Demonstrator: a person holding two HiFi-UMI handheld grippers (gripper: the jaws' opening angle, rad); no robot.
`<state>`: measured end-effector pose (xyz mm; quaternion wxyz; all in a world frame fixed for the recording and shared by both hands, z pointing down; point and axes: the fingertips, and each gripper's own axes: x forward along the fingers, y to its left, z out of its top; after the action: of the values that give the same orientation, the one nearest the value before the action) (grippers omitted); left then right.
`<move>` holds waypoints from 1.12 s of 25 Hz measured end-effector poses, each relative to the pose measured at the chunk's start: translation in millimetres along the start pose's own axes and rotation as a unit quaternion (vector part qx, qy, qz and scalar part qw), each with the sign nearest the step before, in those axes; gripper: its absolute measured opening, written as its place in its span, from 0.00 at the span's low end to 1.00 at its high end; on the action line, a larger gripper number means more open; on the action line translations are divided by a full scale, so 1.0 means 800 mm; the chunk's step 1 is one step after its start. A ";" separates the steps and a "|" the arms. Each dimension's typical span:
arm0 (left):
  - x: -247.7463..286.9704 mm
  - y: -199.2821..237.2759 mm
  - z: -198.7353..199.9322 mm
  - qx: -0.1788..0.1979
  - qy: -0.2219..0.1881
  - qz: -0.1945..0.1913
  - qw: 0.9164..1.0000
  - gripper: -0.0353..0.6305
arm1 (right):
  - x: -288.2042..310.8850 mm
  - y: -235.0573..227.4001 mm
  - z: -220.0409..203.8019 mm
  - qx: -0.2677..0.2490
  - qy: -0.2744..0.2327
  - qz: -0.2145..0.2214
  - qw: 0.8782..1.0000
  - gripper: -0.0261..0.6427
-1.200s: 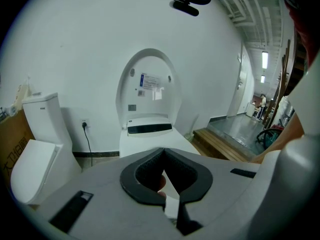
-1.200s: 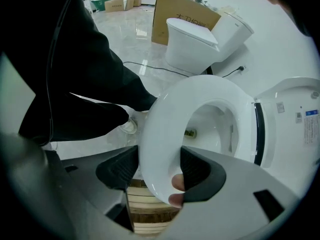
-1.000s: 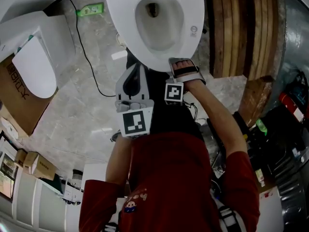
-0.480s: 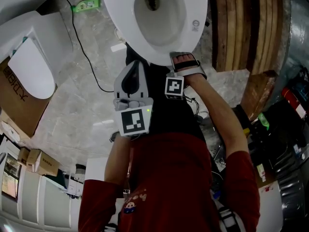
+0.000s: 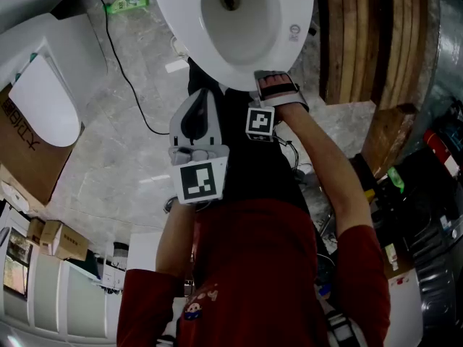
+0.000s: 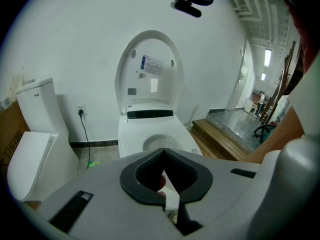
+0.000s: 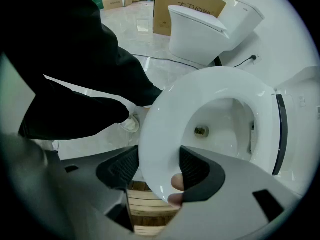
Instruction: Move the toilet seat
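Two tongs: right gripper clamps toilet seat near rim; left gripper clenched, empty. Grasp step; next, probably lift.

The marble floor is carrying a toilet at top centre, and a second toilet and a cardboard box at the left.

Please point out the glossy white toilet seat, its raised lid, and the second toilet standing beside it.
glossy white oval toilet seat (image 7: pixel 160 134): right gripper view, on the front rim.
raised white oval lid (image 6: pixel 150 46): left gripper view, on the upper inner face.
second white toilet (image 5: pixel 43 100): head view, on its closed lid.
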<state>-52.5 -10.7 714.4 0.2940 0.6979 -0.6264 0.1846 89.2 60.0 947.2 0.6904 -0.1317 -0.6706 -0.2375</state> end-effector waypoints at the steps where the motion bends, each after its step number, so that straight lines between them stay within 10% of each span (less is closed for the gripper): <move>1: -0.001 -0.001 0.000 -0.001 0.000 0.000 1.000 0.07 | 0.002 0.000 0.000 0.000 0.001 0.000 1.000 0.41; 28: -0.026 -0.015 0.042 0.029 -0.027 -0.002 0.999 0.07 | -0.015 0.001 -0.013 0.063 0.007 -0.013 0.998 0.41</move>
<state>-47.2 -15.9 673.7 0.2567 0.7120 -0.6274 0.1833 98.4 57.3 934.6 0.6987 -0.0777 -0.6812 -0.2043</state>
